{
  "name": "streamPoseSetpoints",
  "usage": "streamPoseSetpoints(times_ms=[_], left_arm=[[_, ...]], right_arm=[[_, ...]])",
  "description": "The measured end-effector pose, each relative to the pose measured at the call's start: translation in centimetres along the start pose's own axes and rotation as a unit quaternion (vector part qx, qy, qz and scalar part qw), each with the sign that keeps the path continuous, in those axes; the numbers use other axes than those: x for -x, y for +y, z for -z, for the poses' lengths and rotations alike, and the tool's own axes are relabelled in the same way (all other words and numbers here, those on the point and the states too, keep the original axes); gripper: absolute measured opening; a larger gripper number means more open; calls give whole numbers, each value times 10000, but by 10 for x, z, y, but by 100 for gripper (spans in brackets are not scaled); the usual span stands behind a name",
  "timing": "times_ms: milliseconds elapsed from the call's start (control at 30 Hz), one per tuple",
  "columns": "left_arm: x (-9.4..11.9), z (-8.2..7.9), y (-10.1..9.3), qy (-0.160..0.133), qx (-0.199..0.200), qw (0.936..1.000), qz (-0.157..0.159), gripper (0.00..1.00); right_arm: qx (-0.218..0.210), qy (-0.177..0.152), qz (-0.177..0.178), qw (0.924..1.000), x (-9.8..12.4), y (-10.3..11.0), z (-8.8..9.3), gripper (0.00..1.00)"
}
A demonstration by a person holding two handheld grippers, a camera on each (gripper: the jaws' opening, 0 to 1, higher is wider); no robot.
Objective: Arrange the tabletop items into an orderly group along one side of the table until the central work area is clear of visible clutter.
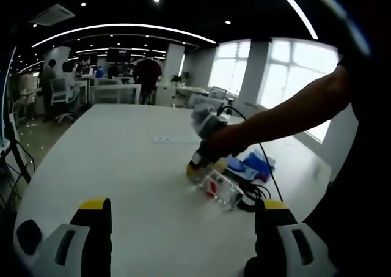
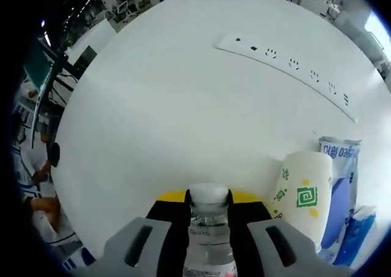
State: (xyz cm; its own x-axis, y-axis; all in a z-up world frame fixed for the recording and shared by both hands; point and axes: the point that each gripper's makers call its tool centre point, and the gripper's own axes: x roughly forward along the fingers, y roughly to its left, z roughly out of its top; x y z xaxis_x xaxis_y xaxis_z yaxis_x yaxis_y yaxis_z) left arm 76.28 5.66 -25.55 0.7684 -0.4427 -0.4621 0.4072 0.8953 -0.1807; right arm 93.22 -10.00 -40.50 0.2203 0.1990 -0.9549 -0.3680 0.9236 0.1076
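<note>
Jaws on our right gripper are closed around a clear water bottle, white cap pointing forward between them. Left gripper has its jaws wide apart, nothing held, hovering over bare white desk.

From the left gripper view we see the right gripper at the desk's far side, laying the bottle down next to a blue packet and black cable.

Right gripper view: white paper cup with green print lies just beside the bottle, blue packet touching it behind. Power strip sits well apart, further up the desk.

Our judgement: mostly done. Bottle, cup and packet are grouped at 1 edge; left to do is releasing the bottle, maybe the strip.
</note>
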Motion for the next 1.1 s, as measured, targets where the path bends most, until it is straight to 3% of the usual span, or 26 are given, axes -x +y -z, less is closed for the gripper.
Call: streamPoseSetpoints(times_ms=[567, 1100], left_arm=[[3, 0, -9, -37, -128, 9998, 119, 97], [-7, -1, -43, 41, -366, 9982, 472, 97]], right_arm=[[227, -551, -129, 9981, 36, 12, -3, 18], [452, -1425, -142, 9887, 78, 18, 0, 18]])
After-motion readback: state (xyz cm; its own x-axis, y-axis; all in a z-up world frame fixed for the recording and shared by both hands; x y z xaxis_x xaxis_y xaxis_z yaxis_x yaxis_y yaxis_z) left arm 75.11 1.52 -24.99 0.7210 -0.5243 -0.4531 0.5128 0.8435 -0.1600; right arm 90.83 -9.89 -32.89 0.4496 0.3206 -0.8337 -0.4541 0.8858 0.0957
